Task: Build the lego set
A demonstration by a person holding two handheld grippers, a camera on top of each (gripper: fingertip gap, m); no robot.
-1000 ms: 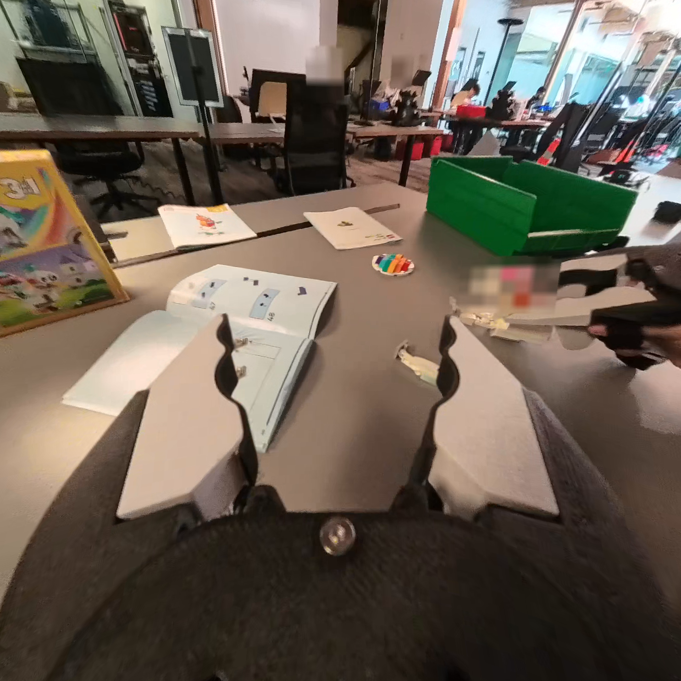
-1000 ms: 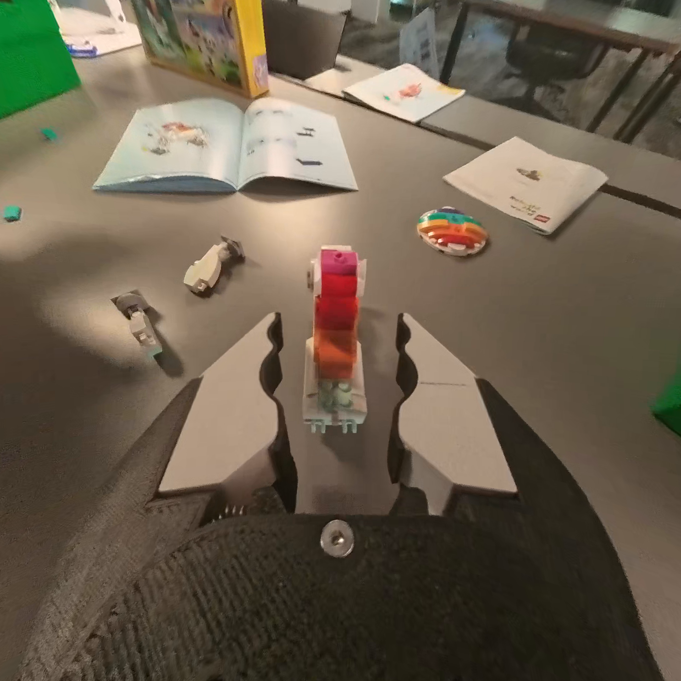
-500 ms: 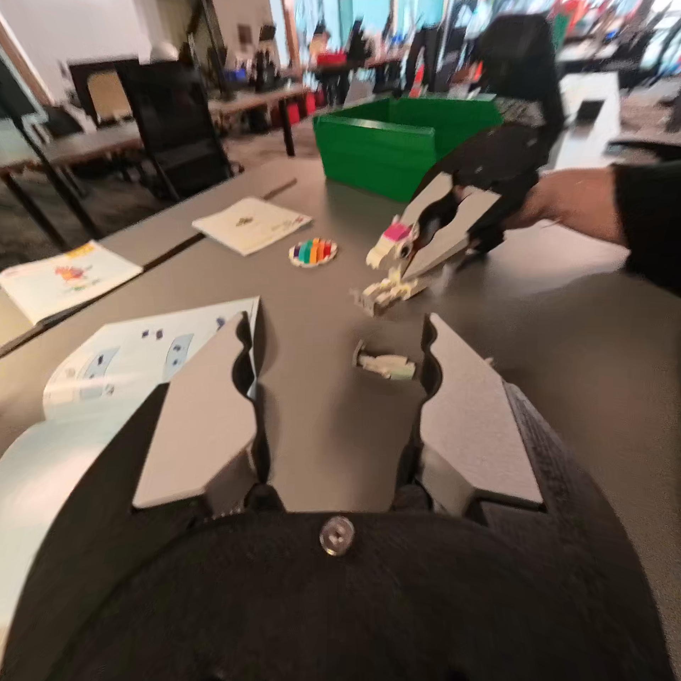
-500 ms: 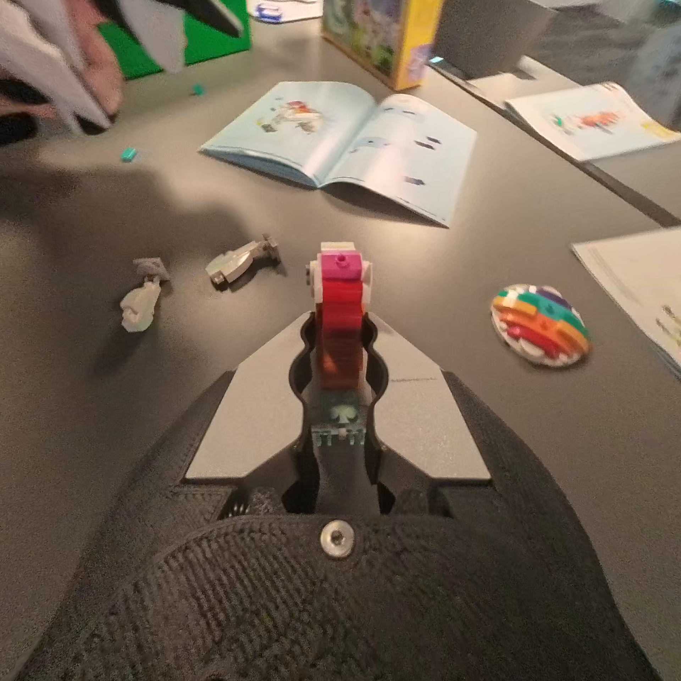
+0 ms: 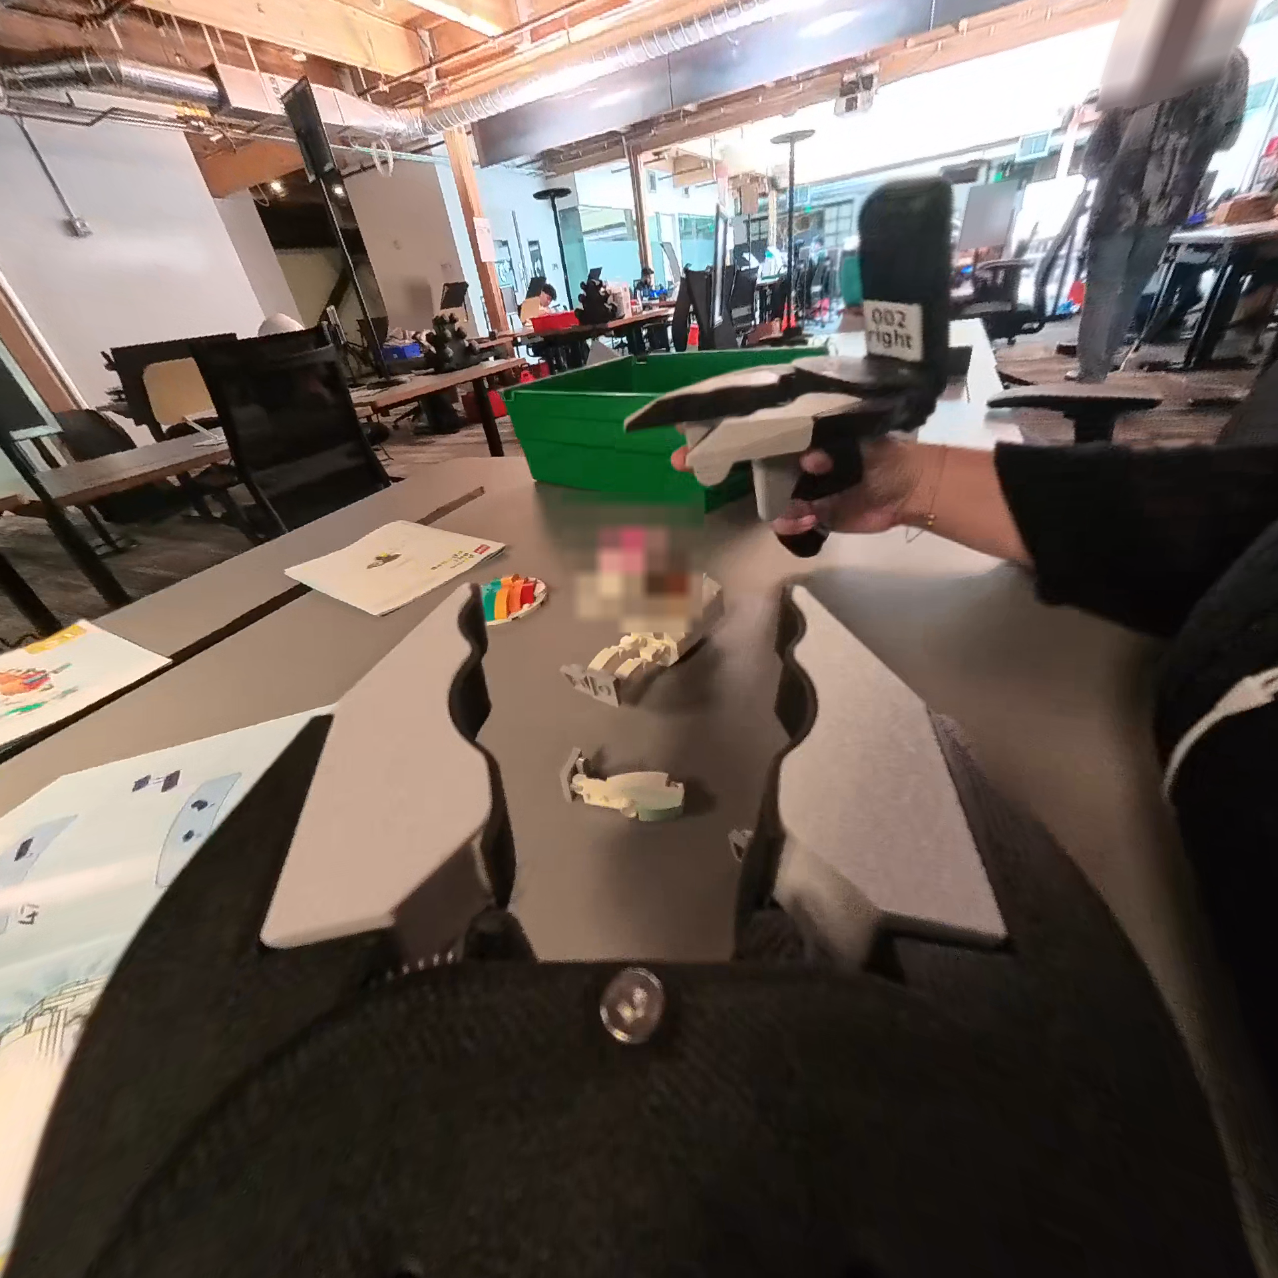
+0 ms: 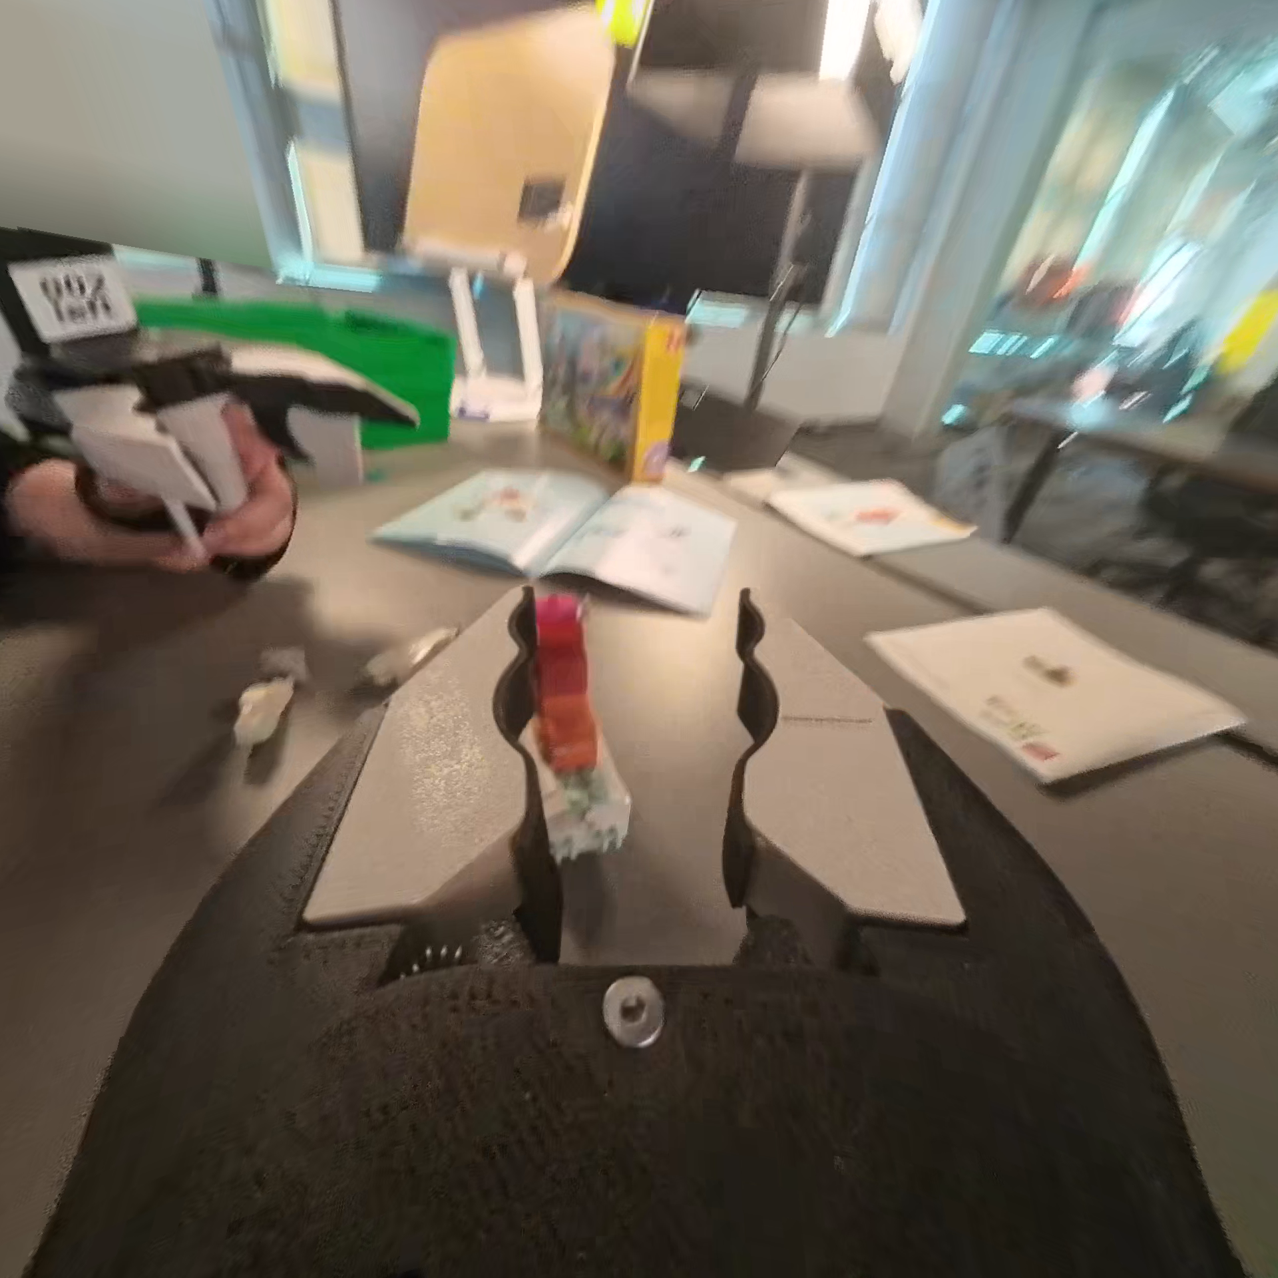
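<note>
Both grippers, left [image 5: 633,705] and right [image 6: 629,712], gape wide and hold nothing; model [image 6: 563,698] lies on table [image 6: 1037,864] against right's inner finger, so a careless sweep could topple it.

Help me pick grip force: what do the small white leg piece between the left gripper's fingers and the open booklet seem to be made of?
The white leg piece looks like hard moulded plastic, smooth with a slight sheen and crisp edges. The open booklet looks like thin, lightly glossy printed paper: its pages bow at the centre fold.
</note>
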